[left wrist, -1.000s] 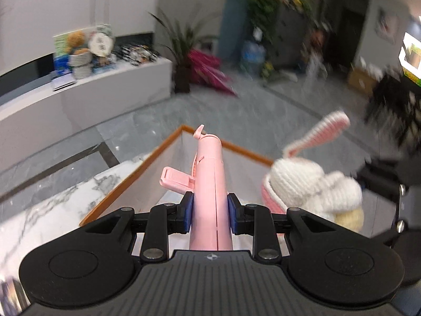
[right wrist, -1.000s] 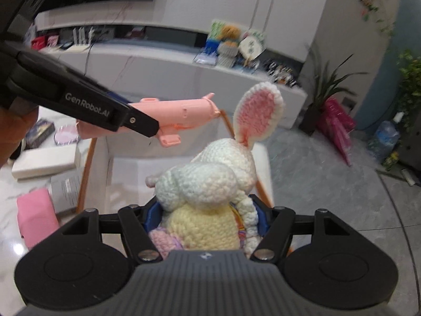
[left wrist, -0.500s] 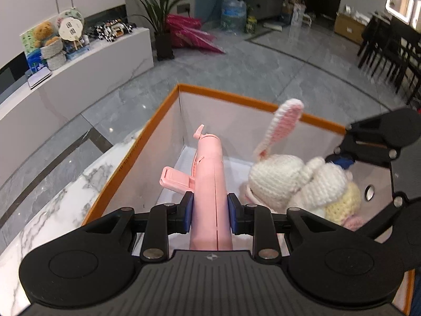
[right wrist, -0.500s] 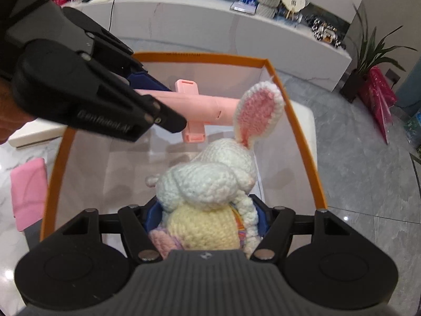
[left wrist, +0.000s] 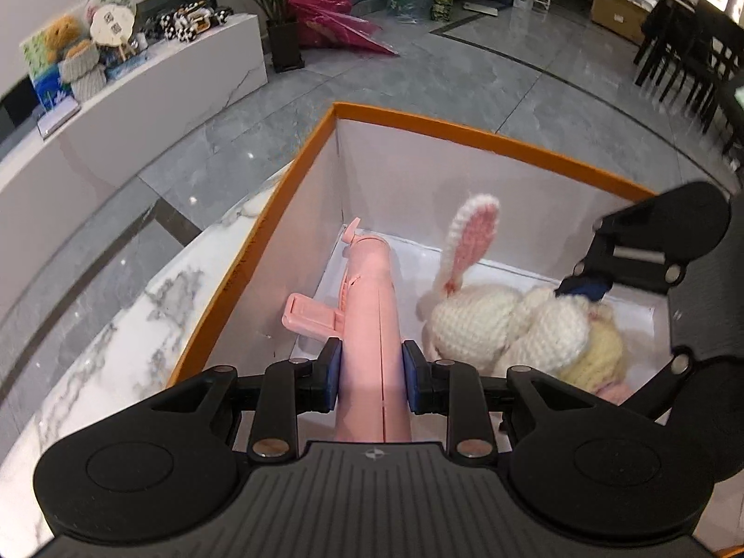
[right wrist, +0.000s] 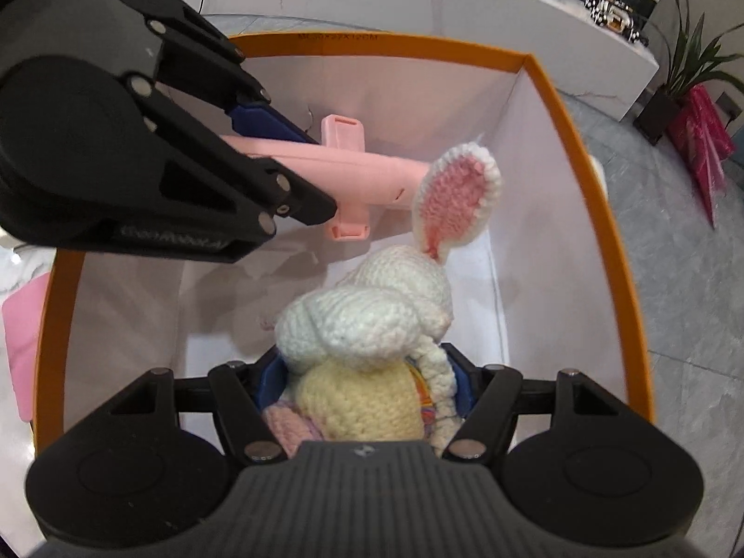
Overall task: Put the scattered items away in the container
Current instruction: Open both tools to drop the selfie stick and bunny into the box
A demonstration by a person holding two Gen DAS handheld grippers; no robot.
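Observation:
My left gripper (left wrist: 370,374) is shut on a long pink plastic toy (left wrist: 372,307), held inside the white box with the orange rim (left wrist: 469,128). The toy also shows in the right wrist view (right wrist: 353,167), with the left gripper (right wrist: 283,158) on it. My right gripper (right wrist: 367,381) is shut on a crocheted white and yellow bunny (right wrist: 367,325) with a pink ear, low inside the same box (right wrist: 600,195). The bunny (left wrist: 507,321) and the right gripper (left wrist: 586,288) show at the right in the left wrist view.
The box stands on a white marble table (left wrist: 139,316) near its edge. A pink flat item (right wrist: 23,344) lies on the table left of the box. Grey floor, a white counter (left wrist: 139,107) with toys and a plant (left wrist: 274,0) lie beyond.
Both grippers have moved forward and down into the box with their toys. The bunny and the pink toy now sit lower between the box walls.

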